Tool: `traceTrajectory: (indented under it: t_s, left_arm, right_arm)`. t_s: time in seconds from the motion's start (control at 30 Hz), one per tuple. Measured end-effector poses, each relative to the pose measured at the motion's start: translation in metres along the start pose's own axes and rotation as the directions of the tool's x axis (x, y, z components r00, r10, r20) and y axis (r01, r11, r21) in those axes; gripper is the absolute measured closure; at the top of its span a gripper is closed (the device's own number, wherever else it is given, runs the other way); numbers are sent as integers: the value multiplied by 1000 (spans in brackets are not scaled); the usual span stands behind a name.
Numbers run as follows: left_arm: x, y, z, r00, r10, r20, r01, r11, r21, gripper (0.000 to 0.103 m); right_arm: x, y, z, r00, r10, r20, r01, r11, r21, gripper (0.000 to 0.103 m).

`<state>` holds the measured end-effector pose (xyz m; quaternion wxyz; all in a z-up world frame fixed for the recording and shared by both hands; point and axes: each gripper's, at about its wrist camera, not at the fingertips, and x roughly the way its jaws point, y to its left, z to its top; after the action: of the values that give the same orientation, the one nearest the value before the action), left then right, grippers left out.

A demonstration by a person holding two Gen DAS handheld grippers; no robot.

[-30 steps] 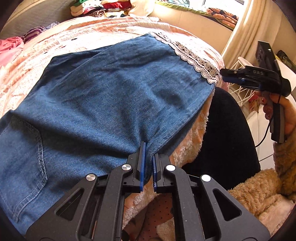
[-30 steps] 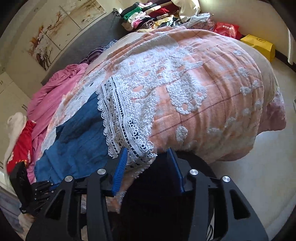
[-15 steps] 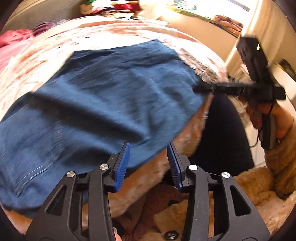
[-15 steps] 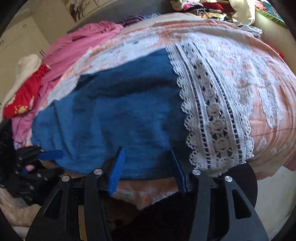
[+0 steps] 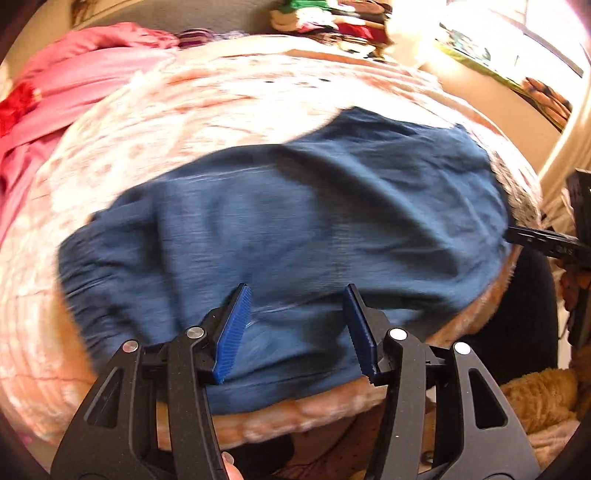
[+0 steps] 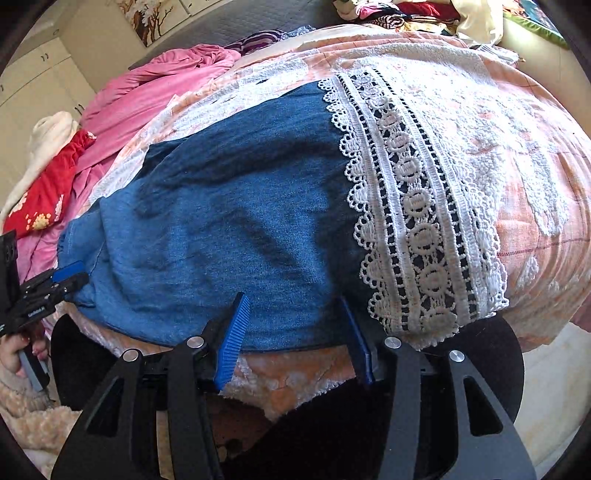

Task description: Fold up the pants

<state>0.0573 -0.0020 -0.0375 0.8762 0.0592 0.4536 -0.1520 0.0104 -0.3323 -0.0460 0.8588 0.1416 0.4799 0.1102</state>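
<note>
My left gripper [image 5: 295, 328] has its jaws spread wide, holding nothing; the two blue pads hover over the near edge of the pants [image 5: 288, 229], which pass beneath the gap between them. My right gripper [image 6: 295, 332] is likewise wide open and empty, its pads straddling the near edge of the same cloth in its own view.

The pants are blue denim with a broad white lace hem [image 6: 417, 221]. They lie flat on a bed, directly ahead of both sets of jaws. Their long axis runs side to side across my reach: the lace end lies toward my right, the bunched end toward my left. The right gripper is nearer the lace end; the left gripper sits close to the opposite end, as the right wrist view shows it at the cloth's left corner. I judge that closing on the near edge would let me carry one end over toward the other.

The surface is a soft peach and white bedspread [image 6: 517, 155], rounded and yielding. Further back lie a pink blanket [image 6: 155, 85], a red garment [image 6: 48, 192] and a pile of clothes [image 6: 413, 13] by the wall. The left wrist view is blurred.
</note>
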Motion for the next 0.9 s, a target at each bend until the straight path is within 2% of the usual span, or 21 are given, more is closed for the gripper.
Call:
traceTrajectory:
  t_s: [0.07, 0.13, 0.2, 0.3, 0.4, 0.47, 0.53, 0.63, 0.7, 0.73, 0.77, 0.8, 0.9]
  left_arm:
    - [-2, 16, -2, 1000, 2, -6, -2, 999, -36, 64]
    - [-12, 24, -2, 998, -57, 16, 58, 994, -90, 64]
    - [-26, 29, -2, 997, -69, 43, 73, 990, -120, 60]
    - [-56, 35, -2, 994, -25, 107, 40, 989, -139, 53]
    - [-78, 49, -4, 989, 41, 144, -15, 984, -176, 38]
    - [-76, 58, -4, 988, 104, 109, -81, 976, -201, 34]
    - [-70, 68, -7, 989, 128, 73, -109, 968, -225, 32]
    - [-50, 77, -12, 994, 102, 28, -90, 954, -288, 32]
    - [-38, 71, -13, 997, 72, 20, -64, 957, -282, 32]
    - [-35, 69, -14, 997, 69, 21, -61, 961, -271, 36]
    - [-30, 63, -15, 997, 78, 15, -72, 966, -249, 55]
    - [-27, 61, -17, 995, 95, 2, -92, 968, -235, 61]
    - [-29, 60, -17, 993, 117, 8, -112, 967, -228, 67]
  right_arm:
    - [1, 0, 0, 1000, -1, 0, 1, 1000, -3, 54]
    - [2, 2, 1, 1000, 4, -4, -4, 1000, -11, 49]
    - [2, 5, 2, 1000, -7, -6, 7, 1000, -15, 49]
    - [-3, 11, 4, 1000, -14, 12, 14, 1000, -4, 47]
    - [-11, 21, 7, 999, 18, 41, -17, 1000, -20, 45]
    - [-13, 31, 11, 998, 42, 53, -40, 998, -45, 44]
    - [-13, 42, 16, 997, 55, 62, -50, 996, -74, 40]
    - [-7, 56, 25, 997, 62, 49, -55, 991, -121, 40]
    - [-1, 64, 31, 998, 57, 32, -51, 987, -151, 40]
    - [1, 67, 33, 998, 56, 26, -51, 986, -160, 40]
    - [5, 69, 36, 998, 57, 24, -53, 984, -168, 40]
    - [8, 69, 37, 998, 57, 16, -54, 984, -170, 40]
    - [19, 66, 36, 999, 32, -20, -35, 988, -152, 40]
